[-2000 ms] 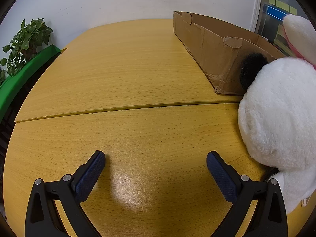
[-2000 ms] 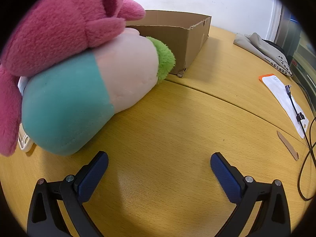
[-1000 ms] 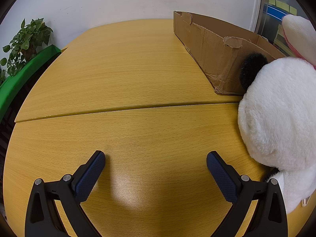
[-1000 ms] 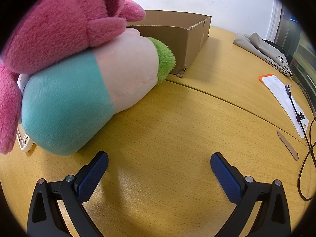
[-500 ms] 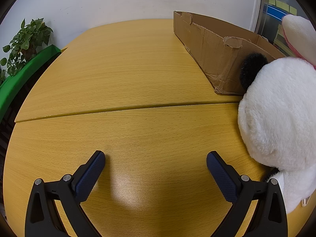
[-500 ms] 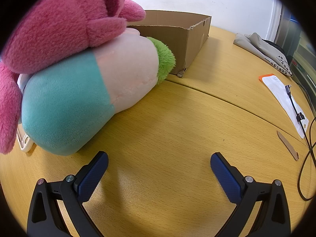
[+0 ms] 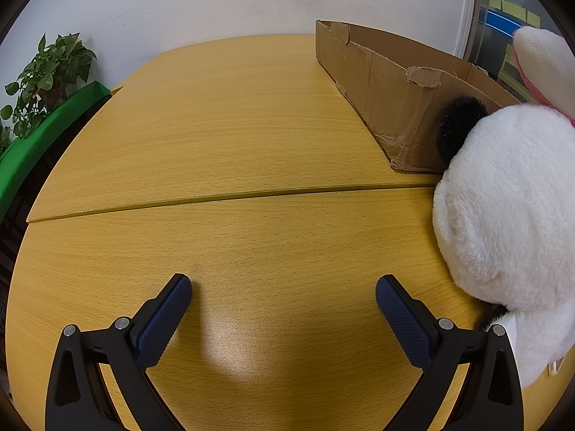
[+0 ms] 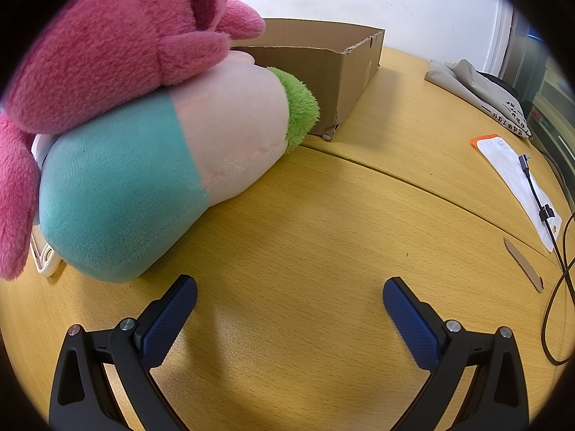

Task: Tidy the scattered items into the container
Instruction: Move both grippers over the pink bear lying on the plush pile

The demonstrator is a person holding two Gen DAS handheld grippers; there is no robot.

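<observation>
Left tongs [image 7: 284, 287] and right tongs [image 8: 290, 287] both stand spread apart and empty above the desk [image 7: 233, 136], in the same position as one and two seconds ago. White plush [image 7: 503, 208] lies just right of the left tongs, touching the cardboard box [image 7: 388, 86]. Teal-and-pink plush [image 8: 151, 172] lies left of the right tongs, pink plush [image 8: 118, 46] resting on it; neither has moved.
</observation>
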